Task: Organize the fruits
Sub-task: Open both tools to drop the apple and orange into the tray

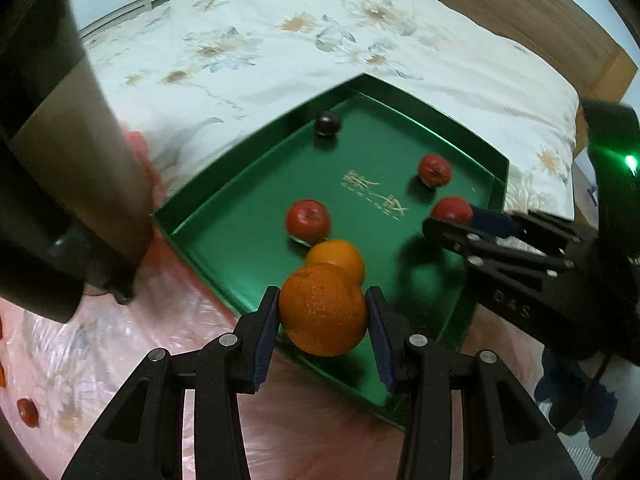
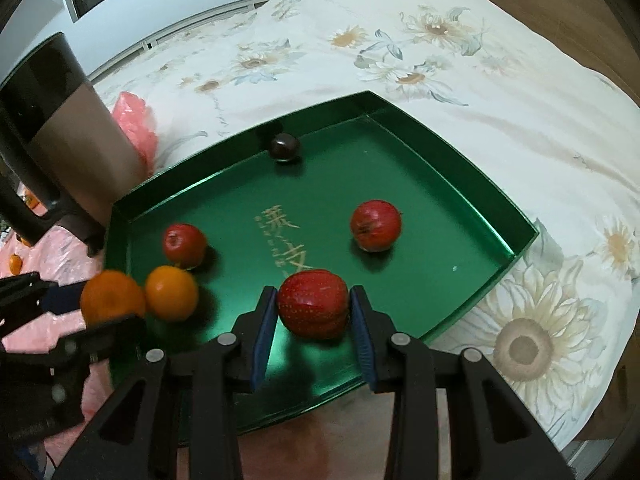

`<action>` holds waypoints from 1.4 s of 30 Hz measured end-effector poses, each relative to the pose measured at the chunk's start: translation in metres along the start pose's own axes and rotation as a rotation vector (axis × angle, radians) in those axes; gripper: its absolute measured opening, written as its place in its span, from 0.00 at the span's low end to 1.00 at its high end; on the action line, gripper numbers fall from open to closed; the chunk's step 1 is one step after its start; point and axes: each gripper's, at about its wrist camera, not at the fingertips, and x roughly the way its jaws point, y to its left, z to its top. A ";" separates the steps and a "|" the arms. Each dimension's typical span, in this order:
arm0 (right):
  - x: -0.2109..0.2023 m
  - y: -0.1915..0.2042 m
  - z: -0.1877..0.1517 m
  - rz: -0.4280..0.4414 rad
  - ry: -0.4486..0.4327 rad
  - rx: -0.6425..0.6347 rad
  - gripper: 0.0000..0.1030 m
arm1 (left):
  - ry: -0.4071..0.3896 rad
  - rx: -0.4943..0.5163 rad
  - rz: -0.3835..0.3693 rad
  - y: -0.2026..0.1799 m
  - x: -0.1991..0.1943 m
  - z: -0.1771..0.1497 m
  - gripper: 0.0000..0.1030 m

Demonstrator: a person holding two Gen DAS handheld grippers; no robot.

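Note:
My left gripper [image 1: 323, 312] is shut on an orange [image 1: 323, 309] and holds it above the near edge of the green tray [image 1: 452, 132]. My right gripper [image 2: 314, 312] is shut on a red apple [image 2: 313, 305] over the tray's near side [image 2: 460, 184]. In the tray lie a second orange [image 1: 338, 258], two red apples [image 1: 308, 221] [image 1: 435, 170] and a dark round fruit [image 1: 327, 123]. The right wrist view shows the same ones: orange [image 2: 171, 293], apples [image 2: 185, 245] [image 2: 376, 225], dark fruit [image 2: 285, 147]. The left gripper with its orange [image 2: 112, 298] shows at that view's left edge.
The tray rests on a bed with a floral quilt [image 2: 440, 60]. Pink plastic sheeting [image 1: 120, 360] covers the near left, with small fruits [image 1: 27, 412] on it. A tall dark and beige cylinder [image 2: 76, 128] stands left of the tray.

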 end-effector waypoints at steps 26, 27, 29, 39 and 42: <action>0.012 -0.003 0.001 -0.035 0.003 -0.054 0.86 | 0.045 -0.008 0.006 -0.014 0.020 -0.002 0.37; 0.011 -0.003 0.001 -0.037 0.002 -0.056 0.86 | 0.044 -0.007 0.005 -0.014 0.020 -0.002 0.37; 0.011 -0.002 0.002 -0.043 0.005 -0.061 0.88 | 0.037 0.001 0.006 -0.014 0.017 -0.003 0.37; 0.004 0.004 0.003 -0.047 -0.023 -0.070 1.00 | 0.011 0.010 -0.003 -0.011 0.002 -0.006 0.43; 0.000 0.007 0.003 -0.049 -0.033 -0.074 1.00 | 0.001 0.006 -0.006 -0.009 -0.003 -0.006 0.46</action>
